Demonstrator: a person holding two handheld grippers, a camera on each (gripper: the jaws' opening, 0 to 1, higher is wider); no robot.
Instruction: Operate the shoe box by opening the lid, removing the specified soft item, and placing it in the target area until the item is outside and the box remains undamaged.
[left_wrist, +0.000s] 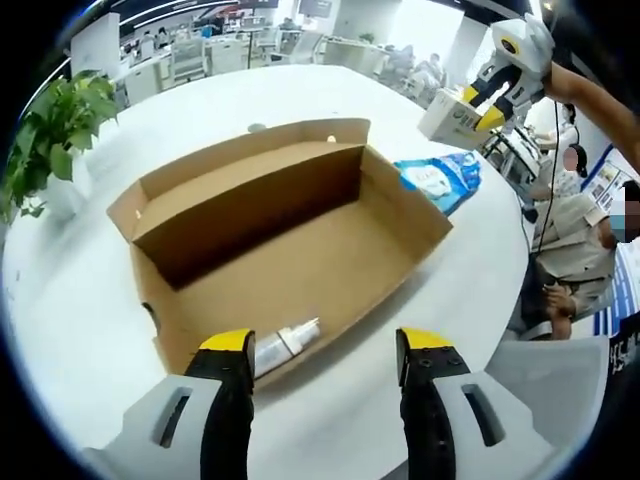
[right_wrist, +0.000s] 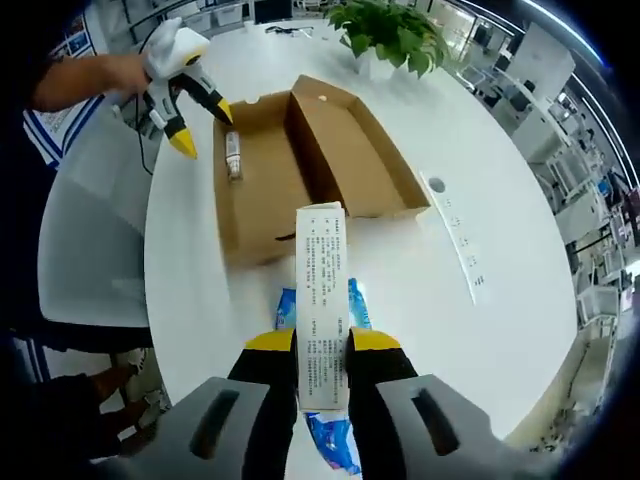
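Two grippers noted. Left gripper (left_wrist: 325, 345) jaws spread wide, empty, near the open shoe box (right_wrist: 300, 160). Right gripper (right_wrist: 322, 345) clamps a white carton (right_wrist: 322, 300), long axis pointing toward the box, above a blue packet (right_wrist: 330, 440).

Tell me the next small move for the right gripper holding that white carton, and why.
Probably lower the white carton onto the bare table beside the blue packet and release: the right gripper holds it above the table, already outside the open box.
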